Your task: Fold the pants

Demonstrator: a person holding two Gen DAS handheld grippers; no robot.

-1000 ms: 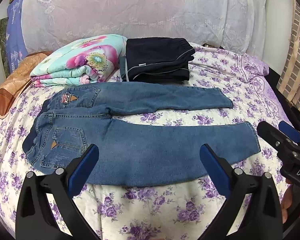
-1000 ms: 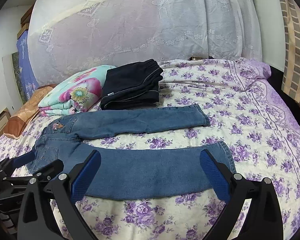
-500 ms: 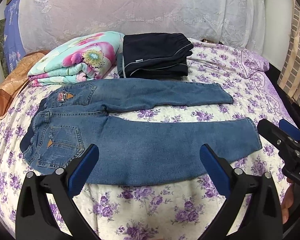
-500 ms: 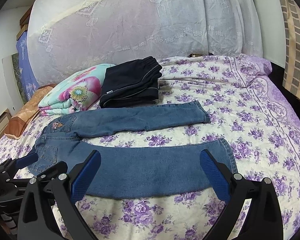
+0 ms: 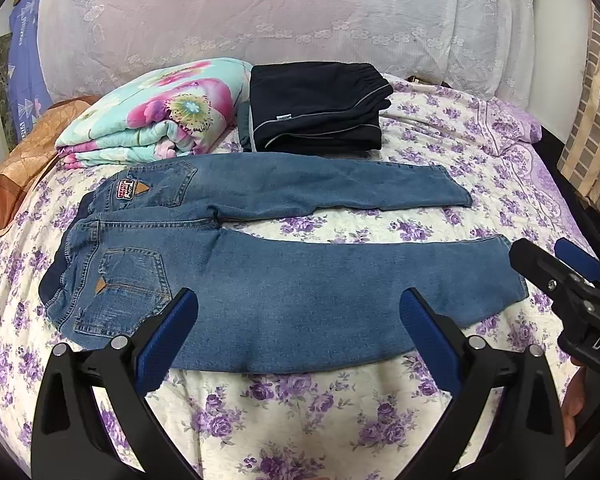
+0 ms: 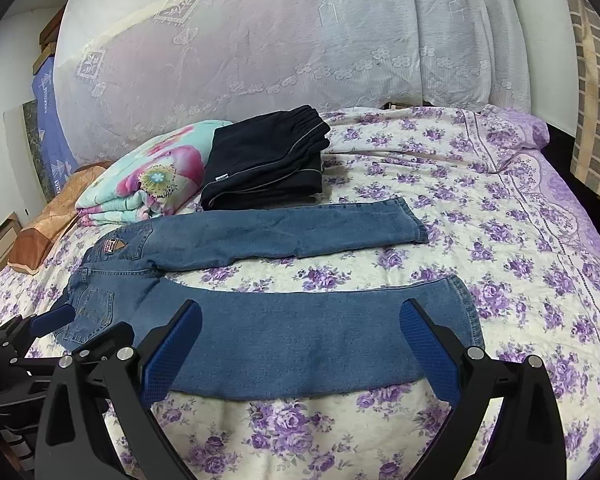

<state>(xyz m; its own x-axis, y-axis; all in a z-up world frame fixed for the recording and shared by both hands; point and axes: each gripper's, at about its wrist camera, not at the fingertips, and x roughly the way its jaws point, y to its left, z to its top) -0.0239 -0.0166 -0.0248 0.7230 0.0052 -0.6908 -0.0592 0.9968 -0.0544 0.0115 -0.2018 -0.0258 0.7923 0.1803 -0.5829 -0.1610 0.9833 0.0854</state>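
Note:
Blue jeans [image 5: 284,280] lie flat on the bed, back side up, waist at the left and both legs stretched to the right with a gap between them. They also show in the right wrist view [image 6: 300,328]. My left gripper [image 5: 298,320] is open and empty, above the near leg close to the seat. My right gripper [image 6: 300,332] is open and empty, above the near leg toward its hem. The right gripper also shows at the right edge of the left wrist view [image 5: 568,276]. The left gripper shows at the lower left of the right wrist view [image 6: 60,340].
A folded dark pair of pants [image 5: 316,108] and a folded floral blanket [image 5: 160,112] lie behind the jeans. A brown cushion [image 5: 16,172] sits at the far left. The floral bedsheet [image 5: 300,412] runs to the near edge. A lace-covered headboard [image 6: 280,40] stands behind.
Both grippers have shifted slightly, so the jeans sit a little higher and to the left in the views. The jeans have not moved.

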